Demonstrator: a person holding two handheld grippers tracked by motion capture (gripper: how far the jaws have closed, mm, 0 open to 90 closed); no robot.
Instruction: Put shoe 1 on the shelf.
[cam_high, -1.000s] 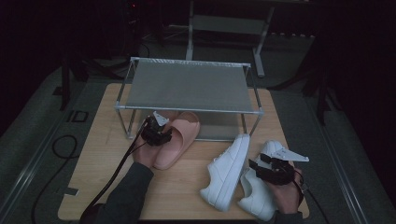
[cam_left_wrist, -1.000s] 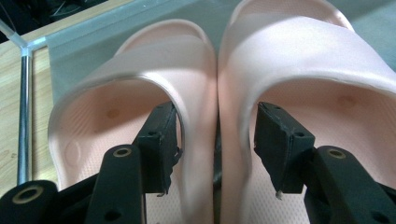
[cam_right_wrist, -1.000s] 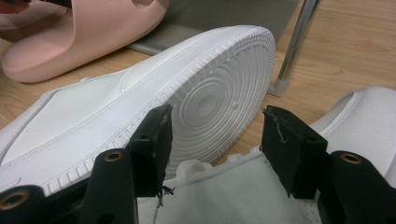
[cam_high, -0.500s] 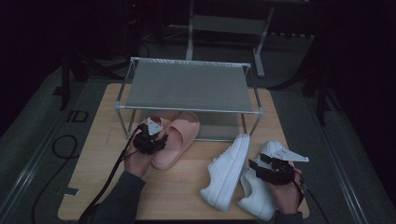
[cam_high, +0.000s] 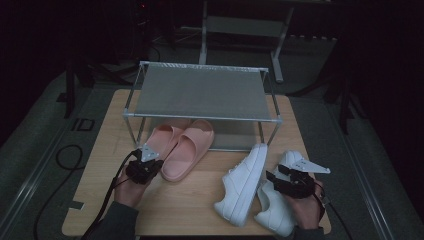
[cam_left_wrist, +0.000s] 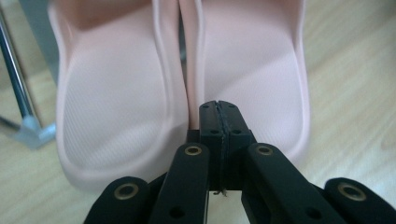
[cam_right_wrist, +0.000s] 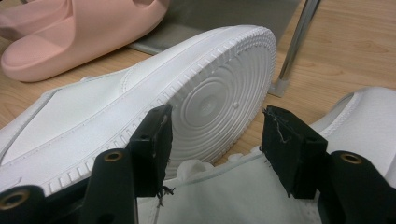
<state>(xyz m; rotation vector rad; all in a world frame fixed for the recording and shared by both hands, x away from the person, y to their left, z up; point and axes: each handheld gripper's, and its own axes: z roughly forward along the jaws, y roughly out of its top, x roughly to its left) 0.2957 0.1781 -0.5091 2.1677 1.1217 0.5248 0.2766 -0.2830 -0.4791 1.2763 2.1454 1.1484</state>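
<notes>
Two pink slides (cam_high: 187, 147) lie side by side, toes under the metal shelf rack (cam_high: 200, 92). My left gripper (cam_high: 155, 161) sits just behind their heels; in the left gripper view its jaws (cam_left_wrist: 218, 105) have just closed pad to pad with nothing between them, at the gap between the left slide (cam_left_wrist: 116, 93) and the right slide (cam_left_wrist: 252, 70). One white sneaker (cam_high: 242, 182) lies on its side, sole (cam_right_wrist: 219, 93) toward my right gripper (cam_right_wrist: 215, 126). That gripper (cam_high: 274, 176) is open above the second white sneaker (cam_high: 272, 210).
The wooden table (cam_high: 110, 190) holds the rack at its back half. A rack leg (cam_right_wrist: 294, 46) stands just beyond the tipped sneaker, another leg (cam_left_wrist: 18, 93) left of the slides. Black cables trail off the table's front left corner.
My left gripper has drawn back from the slides toward the table's front and its jaws have shut. The slides stay put. The right hand and the sneakers have not moved.
</notes>
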